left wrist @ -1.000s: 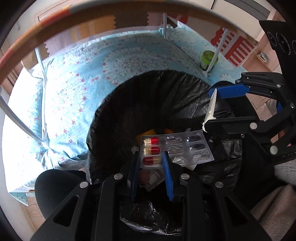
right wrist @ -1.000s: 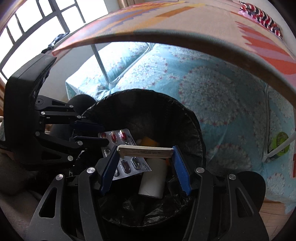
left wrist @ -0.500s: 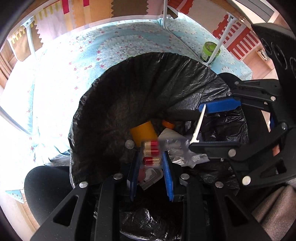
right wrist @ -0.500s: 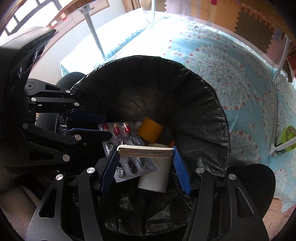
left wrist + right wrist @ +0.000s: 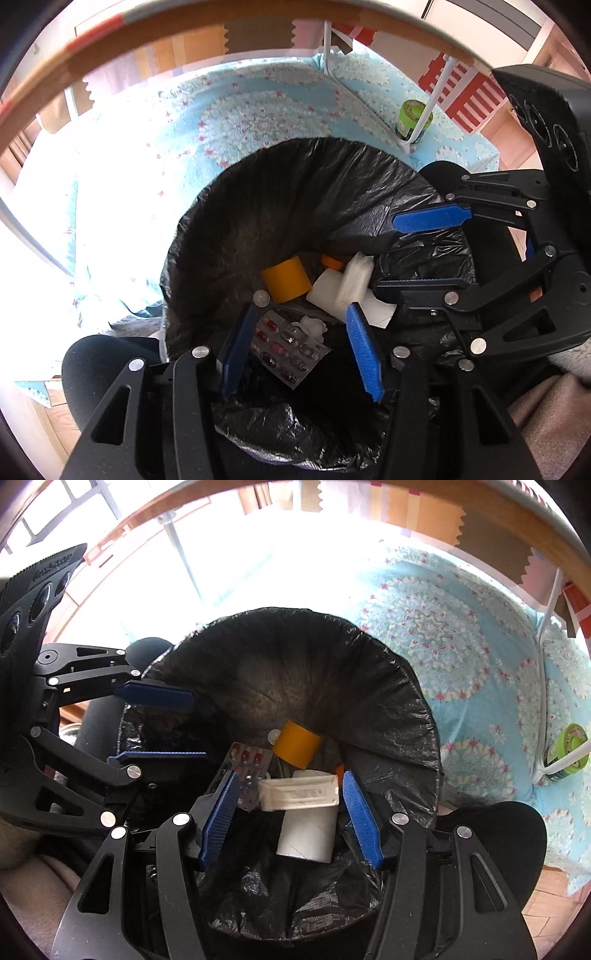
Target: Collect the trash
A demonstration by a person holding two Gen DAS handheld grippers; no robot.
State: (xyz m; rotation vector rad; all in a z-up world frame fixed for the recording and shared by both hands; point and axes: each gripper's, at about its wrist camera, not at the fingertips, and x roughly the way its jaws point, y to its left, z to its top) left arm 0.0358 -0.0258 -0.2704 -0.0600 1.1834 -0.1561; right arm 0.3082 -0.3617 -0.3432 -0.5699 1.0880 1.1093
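Note:
A bin lined with a black bag (image 5: pixel 258 221) (image 5: pixel 332 657) sits below both grippers. My left gripper (image 5: pixel 301 314) is open and empty over the bin; a pill blister pack (image 5: pixel 288 345) lies in the bag below it. My right gripper (image 5: pixel 288 781) is open; a flat white packet (image 5: pixel 299 794) lies loose between its fingers, inside the bin. Inside the bin also lie a yellow bottle (image 5: pixel 285 283) (image 5: pixel 298 748), a white tube (image 5: pixel 308 830) and crumpled white paper (image 5: pixel 354 280). The right gripper shows in the left wrist view (image 5: pixel 388 254), the left one in the right wrist view (image 5: pixel 197 727).
A light blue patterned mat (image 5: pixel 240 114) (image 5: pixel 461 635) covers the floor around the bin. A green-lidded jar (image 5: pixel 413 118) (image 5: pixel 567 749) stands by a white table leg (image 5: pixel 424 107). The table's wooden edge (image 5: pixel 221 22) arches overhead. A black round shape (image 5: pixel 502 842) lies beside the bin.
My left gripper opened and the blister pack fell into the bag. My right gripper opened wider and the white packet came free of its fingers and dropped lower.

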